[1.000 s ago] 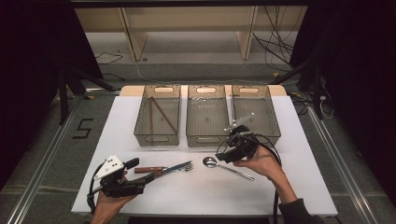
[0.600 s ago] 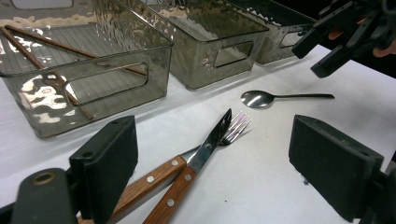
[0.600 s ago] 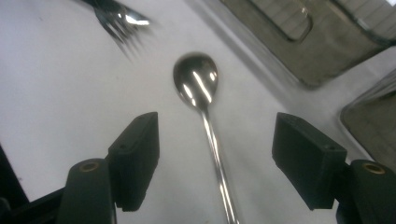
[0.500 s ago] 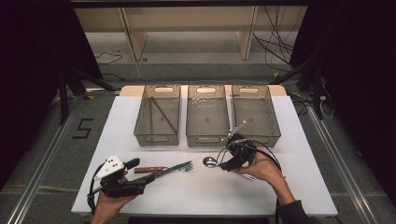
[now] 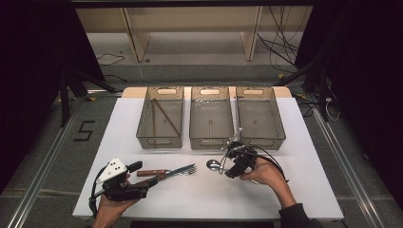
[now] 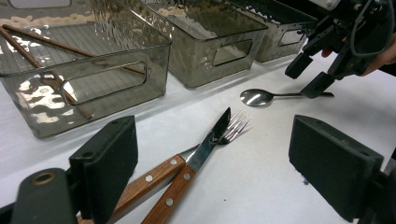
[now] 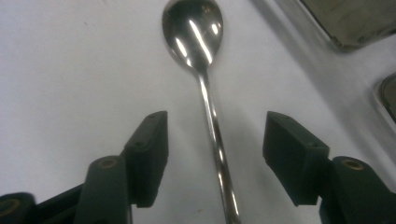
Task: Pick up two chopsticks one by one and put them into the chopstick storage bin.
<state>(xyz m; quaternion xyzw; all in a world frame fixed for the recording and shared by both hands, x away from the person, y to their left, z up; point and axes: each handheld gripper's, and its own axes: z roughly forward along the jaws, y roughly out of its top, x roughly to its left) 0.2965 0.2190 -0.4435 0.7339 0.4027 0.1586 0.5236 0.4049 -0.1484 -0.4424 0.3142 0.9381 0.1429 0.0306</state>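
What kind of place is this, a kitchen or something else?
Probably a lab or recording workspace, not a kitchen: a white table on a bare floor with loose cables, three clear bins, and handheld grippers, the right gripper over a spoon.

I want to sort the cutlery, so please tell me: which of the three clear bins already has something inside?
The left bin: two brown chopsticks lie in it. The middle bin and the right bin look empty.

My right jaws straddle spoon [image 7: 205, 70] handle, bare table [image 5: 199, 199] each side; bins [image 5: 211, 118] wall off beyond; knife [image 6: 205, 144] and fork [image 6: 233, 128] cross leftward.
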